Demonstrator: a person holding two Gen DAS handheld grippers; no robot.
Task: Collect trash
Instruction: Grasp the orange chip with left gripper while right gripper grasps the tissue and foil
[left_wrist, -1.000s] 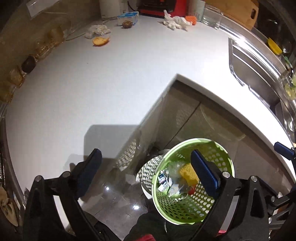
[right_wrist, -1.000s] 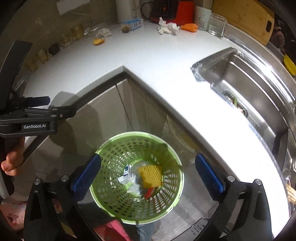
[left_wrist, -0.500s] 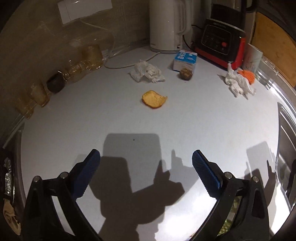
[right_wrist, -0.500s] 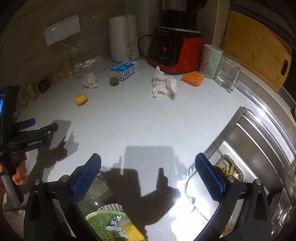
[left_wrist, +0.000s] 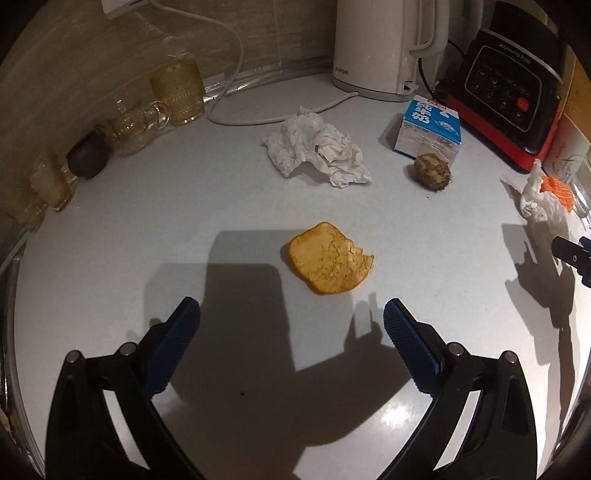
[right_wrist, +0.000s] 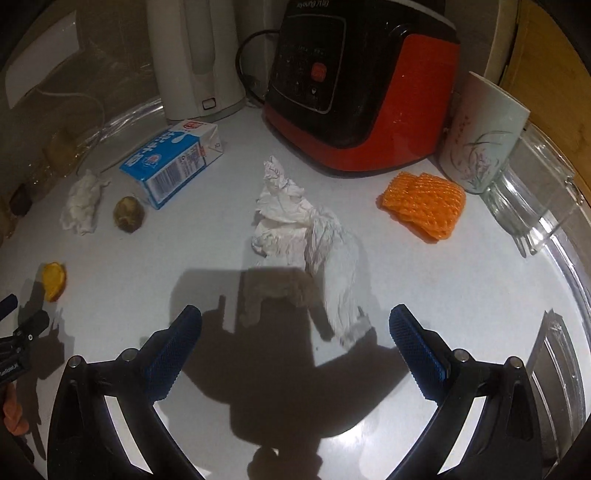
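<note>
Both tools have swung up from the green basket on the floor and now hover over the white surface (left_wrist: 110, 258). Left tool (left_wrist: 291, 317) is spread wide and empty, just short of a flat orange-yellow scrap with a bitten edge (left_wrist: 330, 257). Beyond it lie a crumpled white tissue (left_wrist: 317, 149), a brown lump (left_wrist: 432, 172) and a blue milk carton (left_wrist: 430, 127). Right tool (right_wrist: 295, 325) is likewise wide and empty, near a long twisted white tissue (right_wrist: 306, 236), with orange foam netting (right_wrist: 423, 203) to its right beside a mug (right_wrist: 484, 134).
</note>
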